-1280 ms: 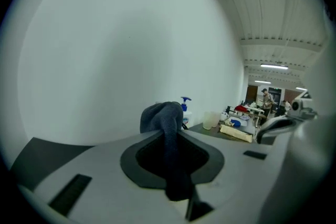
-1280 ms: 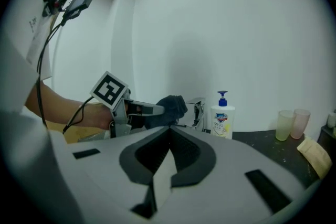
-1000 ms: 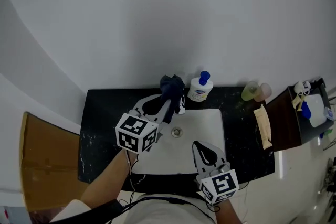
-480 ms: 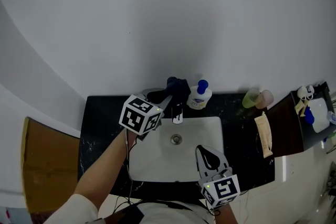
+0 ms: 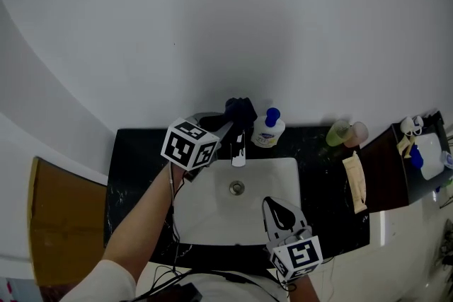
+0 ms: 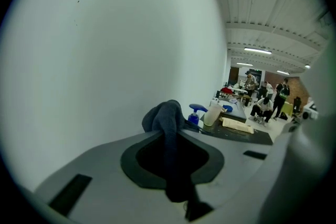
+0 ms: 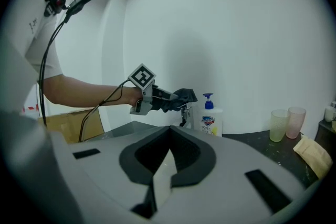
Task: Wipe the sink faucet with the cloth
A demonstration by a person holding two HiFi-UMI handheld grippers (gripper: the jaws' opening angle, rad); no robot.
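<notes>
A dark blue cloth is bunched at the back of the sink, right over the top of the chrome faucet. My left gripper is shut on the cloth, which fills the space between its jaws. In the right gripper view the cloth sits on the head of the faucet, with the left gripper coming in from the left. My right gripper hovers at the near rim of the white basin, shut and holding nothing.
A white soap pump bottle stands just right of the faucet. Two cups and a beige pouch lie on the black counter. A brown unit stands at the right and a cardboard box at the left.
My left gripper carried the cloth from above the basin back toward the wall, onto the faucet, and has held nearly still since. The right gripper stayed put.
</notes>
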